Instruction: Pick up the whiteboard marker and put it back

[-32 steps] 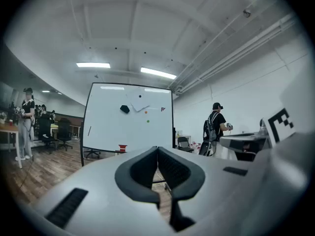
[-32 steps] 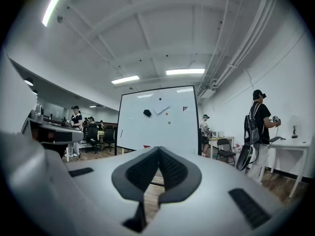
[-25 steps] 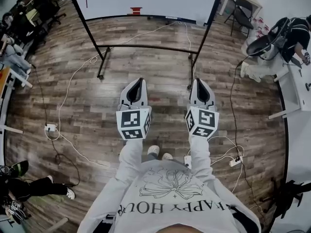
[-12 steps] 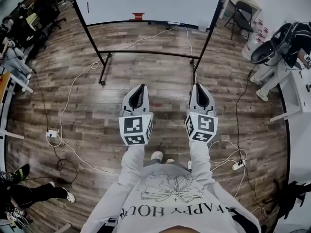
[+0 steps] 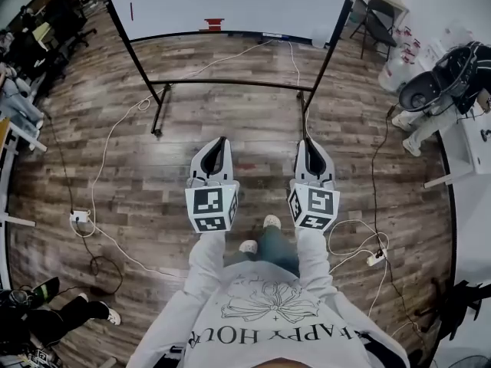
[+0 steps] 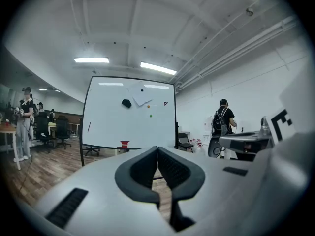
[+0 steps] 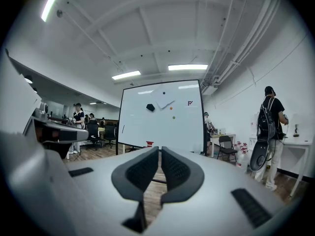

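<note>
A whiteboard [image 5: 230, 2] on a black wheeled stand [image 5: 230, 83] stands ahead of me on the wooden floor. A thin dark stick, probably the whiteboard marker [image 5: 131, 11], clings to the board's left side; the same marker [image 6: 88, 127] appears in the left gripper view. A small red object [image 5: 213, 24] sits on the board's ledge. My left gripper [image 5: 220, 141] and right gripper [image 5: 308, 142] are held side by side at waist height, well short of the board. Both are shut with nothing between the jaws, as the left gripper [image 6: 157, 149] and right gripper [image 7: 160, 149] views show.
White cables [image 5: 115, 129] and a power strip [image 5: 77, 218] lie on the floor at left, with more cable and a strip [image 5: 374, 257] at right. People sit at the far left [image 5: 15, 98]. A person with a backpack [image 5: 445, 87] stands by a white table [image 5: 468, 144], and a chair [image 5: 377, 21] is behind.
Both grippers have sunk slightly and drawn nearer my body. One of my feet has stepped forward. Both grippers stay shut and empty.
</note>
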`<state>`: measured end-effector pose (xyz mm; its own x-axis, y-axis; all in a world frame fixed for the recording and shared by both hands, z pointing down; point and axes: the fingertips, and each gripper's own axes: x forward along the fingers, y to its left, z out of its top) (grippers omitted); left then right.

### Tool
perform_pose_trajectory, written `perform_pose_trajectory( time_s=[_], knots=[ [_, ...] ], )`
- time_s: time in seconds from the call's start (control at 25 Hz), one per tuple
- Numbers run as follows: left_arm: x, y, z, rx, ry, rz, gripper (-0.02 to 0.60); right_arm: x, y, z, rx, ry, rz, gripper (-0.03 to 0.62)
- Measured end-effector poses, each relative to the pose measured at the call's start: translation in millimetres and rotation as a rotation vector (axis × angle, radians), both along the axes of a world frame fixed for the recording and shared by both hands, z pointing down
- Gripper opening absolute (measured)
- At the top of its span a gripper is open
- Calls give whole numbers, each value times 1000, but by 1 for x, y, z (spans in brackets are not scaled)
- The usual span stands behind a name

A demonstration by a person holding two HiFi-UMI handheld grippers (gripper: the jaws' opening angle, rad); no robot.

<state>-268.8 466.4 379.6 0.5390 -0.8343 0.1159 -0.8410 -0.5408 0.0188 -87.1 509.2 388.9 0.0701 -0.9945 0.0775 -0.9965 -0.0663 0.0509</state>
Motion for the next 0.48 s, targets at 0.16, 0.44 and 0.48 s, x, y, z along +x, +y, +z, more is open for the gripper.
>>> perform_pose_trajectory(
  time_s=[0.16, 0.44, 0.48],
  knots=[
    [9, -19, 10, -18, -5, -3, 6, 10, -19, 8, -14, -2, -4, 5],
    [37, -78, 16, -18, -10, -29, 6, 42, -85, 11, -1, -5, -26, 5],
    [42, -89, 16, -14, -11, -35, 6, 48, -97, 10, 6, -7, -30, 4]
  ],
)
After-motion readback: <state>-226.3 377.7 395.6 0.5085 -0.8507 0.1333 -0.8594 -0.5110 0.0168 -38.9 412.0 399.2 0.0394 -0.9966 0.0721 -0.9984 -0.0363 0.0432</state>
